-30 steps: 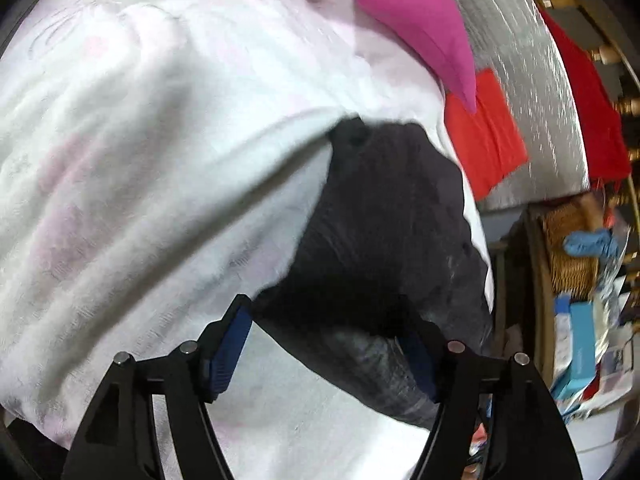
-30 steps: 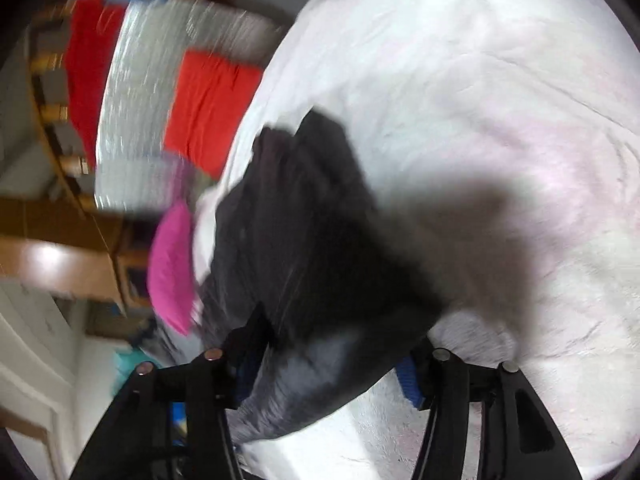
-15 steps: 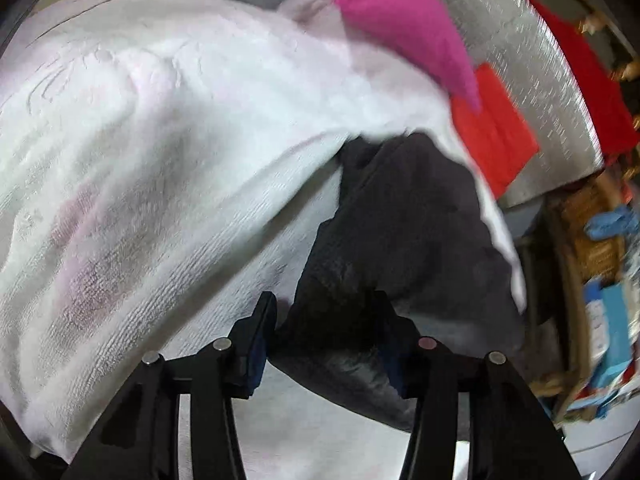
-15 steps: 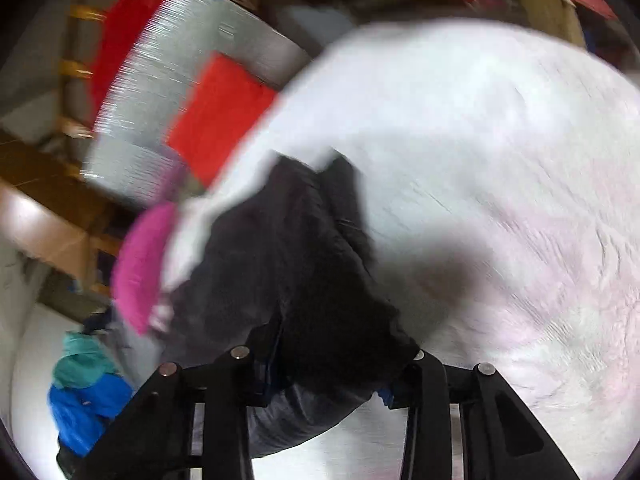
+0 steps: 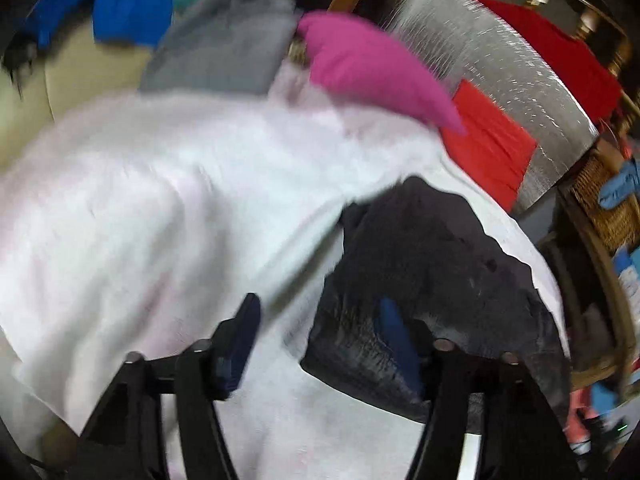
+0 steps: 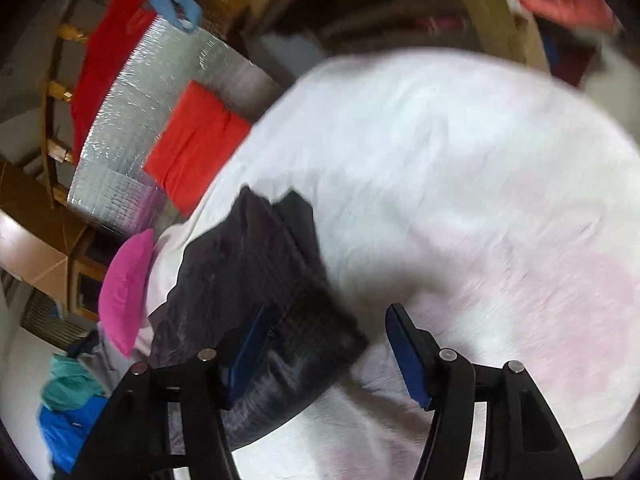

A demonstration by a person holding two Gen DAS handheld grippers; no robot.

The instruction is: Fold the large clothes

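In the left wrist view the folded garment (image 5: pixel 432 280) lies on the towel-covered surface (image 5: pixel 160 220) at about 3 o'clock from centre; a cushion (image 5: pixel 372 72) rests at the towel's far edge toward 12 o'clock, a folded cloth (image 5: pixel 492 144) beside it toward 2 o'clock on the foil sheet (image 5: pixel 500 64). A basket (image 5: pixel 600 200) stands at 3 o'clock. In the right wrist view the garment (image 6: pixel 256 288) sits at 8 o'clock, the cushion (image 6: pixel 124 292) just beyond it at 9 o'clock

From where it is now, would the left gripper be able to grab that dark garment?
Probably yes. The left gripper is open, and the dark garment lies uncovered on the white blanket, its near edge already at the right finger, with nothing in between.
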